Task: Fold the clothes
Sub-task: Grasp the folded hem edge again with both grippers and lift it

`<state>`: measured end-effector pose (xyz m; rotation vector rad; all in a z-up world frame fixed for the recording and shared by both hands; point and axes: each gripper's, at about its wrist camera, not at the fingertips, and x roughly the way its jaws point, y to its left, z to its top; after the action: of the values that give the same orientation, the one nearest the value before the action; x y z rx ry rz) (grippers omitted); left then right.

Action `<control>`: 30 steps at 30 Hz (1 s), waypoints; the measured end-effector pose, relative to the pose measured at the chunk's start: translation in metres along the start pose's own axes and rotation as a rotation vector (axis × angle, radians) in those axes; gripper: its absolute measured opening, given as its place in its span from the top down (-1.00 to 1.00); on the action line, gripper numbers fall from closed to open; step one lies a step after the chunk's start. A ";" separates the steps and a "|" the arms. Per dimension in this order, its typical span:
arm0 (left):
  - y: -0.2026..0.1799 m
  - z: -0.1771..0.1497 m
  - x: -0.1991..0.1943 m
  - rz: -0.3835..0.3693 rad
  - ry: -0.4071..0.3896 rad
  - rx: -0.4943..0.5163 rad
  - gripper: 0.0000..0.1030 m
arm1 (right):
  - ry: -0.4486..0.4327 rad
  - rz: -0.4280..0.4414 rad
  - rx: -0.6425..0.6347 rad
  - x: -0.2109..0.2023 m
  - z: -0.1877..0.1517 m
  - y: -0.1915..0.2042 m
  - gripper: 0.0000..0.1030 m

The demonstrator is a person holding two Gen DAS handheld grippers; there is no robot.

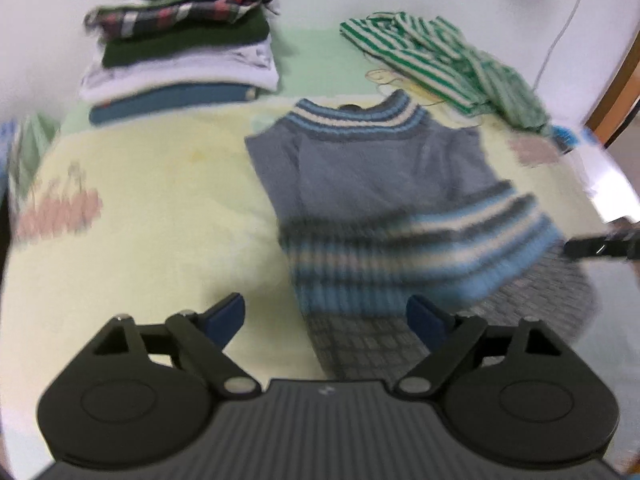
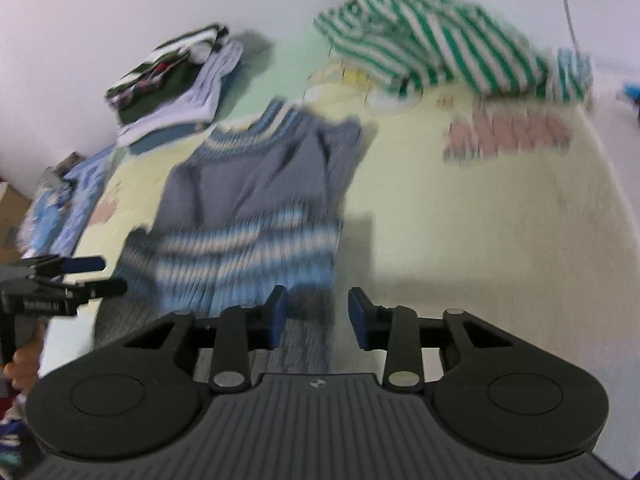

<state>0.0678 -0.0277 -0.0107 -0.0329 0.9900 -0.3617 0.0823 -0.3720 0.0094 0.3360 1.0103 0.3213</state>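
Blue-grey knitted sweater [image 1: 372,184] spread on a pale yellow bedspread [image 1: 152,216], long axis running away from the cameras, striped collar toward the far wall, striped hem nearest, slightly blurred. Left gripper [image 1: 325,316] over the hem, fingers wide apart, empty. Right gripper [image 2: 317,312] beside the hem's right edge, fingers moderately parted, empty. Beyond: folded stack [image 1: 180,40] at left, crumpled green-striped garment [image 1: 440,60] at right.

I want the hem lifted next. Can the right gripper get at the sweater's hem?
Probably yes. The right gripper is open, right at the striped hem of the sweater, with nothing between them. The left gripper sits off to the side, clear.
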 end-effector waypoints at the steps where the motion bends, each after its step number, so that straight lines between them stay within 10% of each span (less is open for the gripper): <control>1: 0.001 -0.007 -0.005 -0.029 0.004 -0.013 -0.82 | 0.008 0.019 0.018 -0.003 -0.007 -0.002 0.23; 13: -0.025 -0.039 0.018 -0.104 0.039 -0.041 -0.64 | 0.041 0.161 0.181 0.012 -0.031 -0.005 0.04; 20: -0.015 -0.037 0.010 -0.132 0.009 -0.123 0.37 | 0.058 0.190 0.183 0.016 -0.030 -0.005 0.41; 30: -0.013 -0.035 -0.032 -0.171 -0.004 -0.099 0.62 | 0.100 0.232 0.138 -0.016 -0.038 0.017 0.56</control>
<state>0.0195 -0.0256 -0.0019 -0.2090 1.0031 -0.4691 0.0396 -0.3580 0.0098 0.5692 1.0963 0.4831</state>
